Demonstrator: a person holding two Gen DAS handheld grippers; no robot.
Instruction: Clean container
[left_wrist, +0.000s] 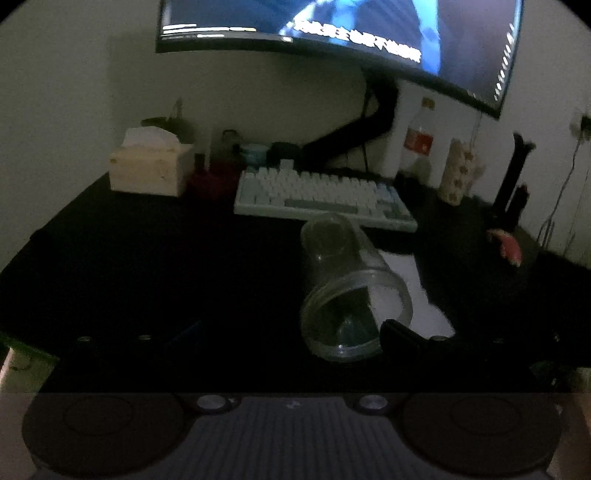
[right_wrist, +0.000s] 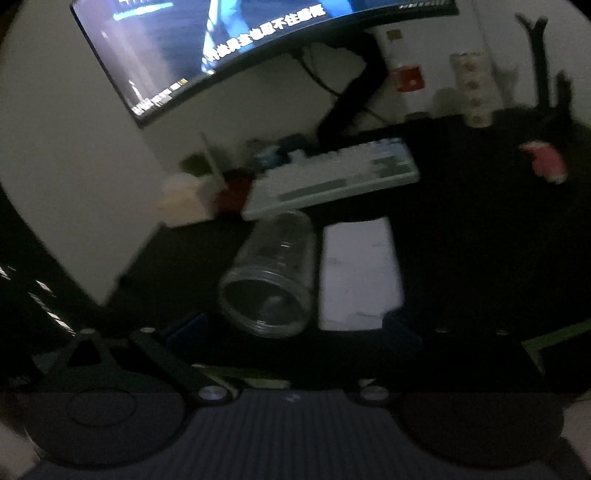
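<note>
A clear plastic jar (left_wrist: 351, 288) lies on its side on the black desk (left_wrist: 147, 266), its open mouth towards me and its base near the keyboard. A white cloth (left_wrist: 417, 291) lies flat just right of it. My left gripper (left_wrist: 291, 336) stands open; its right finger (left_wrist: 406, 332) sits at the jar's rim, and the dim left finger is well clear. In the right wrist view the jar (right_wrist: 269, 280) and the white cloth (right_wrist: 358, 273) lie just beyond my right gripper (right_wrist: 293, 328). It is open wide, with nothing pressed between its blue fingertips (right_wrist: 188, 328).
A pale keyboard (left_wrist: 321, 195) lies behind the jar under a curved monitor (left_wrist: 332, 33). A tissue box (left_wrist: 151, 166) stands at the back left. At the back right are a red-labelled bottle (left_wrist: 419, 144) and a patterned cup (left_wrist: 458, 173). A pink object (left_wrist: 508, 247) lies near the right edge.
</note>
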